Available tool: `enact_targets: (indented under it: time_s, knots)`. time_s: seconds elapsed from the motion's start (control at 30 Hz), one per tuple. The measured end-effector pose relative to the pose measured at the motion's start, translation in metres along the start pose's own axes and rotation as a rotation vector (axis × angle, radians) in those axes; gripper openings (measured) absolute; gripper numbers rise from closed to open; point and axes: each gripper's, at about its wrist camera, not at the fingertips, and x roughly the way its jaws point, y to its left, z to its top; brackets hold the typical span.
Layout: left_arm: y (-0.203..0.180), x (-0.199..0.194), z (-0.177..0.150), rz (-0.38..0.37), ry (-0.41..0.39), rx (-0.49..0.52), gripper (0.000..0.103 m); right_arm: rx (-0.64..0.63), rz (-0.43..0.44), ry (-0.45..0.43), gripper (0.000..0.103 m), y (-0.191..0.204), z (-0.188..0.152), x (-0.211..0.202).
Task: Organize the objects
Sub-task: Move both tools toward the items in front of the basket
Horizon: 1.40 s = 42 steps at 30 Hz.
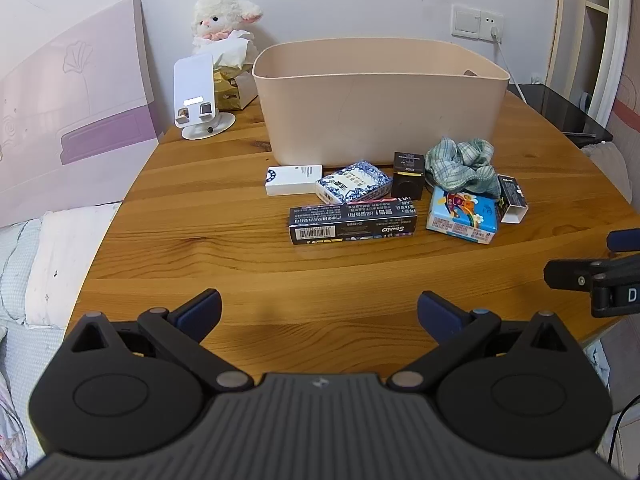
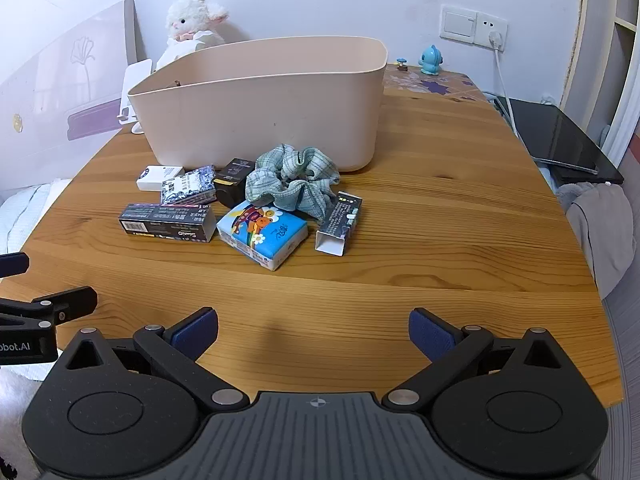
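- The left hand-held gripper (image 1: 319, 314) hovers over the near edge of the wooden worktop (image 1: 240, 272), its blue pads spread wide apart and nothing between them.
- The right hand-held gripper (image 2: 313, 332) hangs just as released over the near right part of the worktop, empty too; its dark tip shows at the right edge of the left camera's view.
- A beige plastic bin (image 1: 380, 100) stands towards the far side of the worktop, open at the top.
- Just in front of the bin lies a cluster of small things, well apart from both grippers.
- At the left of the cluster sits a white box (image 1: 293, 179), touching a blue-and-white patterned pack (image 1: 354, 182).
- Nearer than those lies a long black box (image 1: 353, 224) with a barcode, flat on its side.
- A small black box (image 1: 408, 176) stands upright by the bin's front wall.
- A crumpled green checked cloth (image 1: 462, 168) lies to its right, partly resting on a colourful tissue pack (image 1: 462, 214).
- An open-ended dark carton (image 1: 512, 199) lies at the right end of the cluster, touching the cloth.
- Far left, a white phone stand (image 1: 198, 98) stands beside a tissue box (image 1: 234, 80), with a plush lamb (image 1: 222, 18) behind them against the wall.
- A blue figurine (image 2: 431, 60) sits at the far edge, right of the bin.
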Motion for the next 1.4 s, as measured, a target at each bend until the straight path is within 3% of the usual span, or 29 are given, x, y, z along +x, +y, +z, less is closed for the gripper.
enact_targets:
  time_s: [0.87,1.4]
  knots:
    - [-0.004,0.003,0.002,-0.009,-0.003,0.006,0.103,0.011,-0.023,-0.004,0.103,-0.011,0.002,0.002]
    - [-0.01,0.025,0.016,-0.034,-0.003,0.037,0.103,0.012,-0.021,-0.002,0.103,-0.026,0.011,0.015]
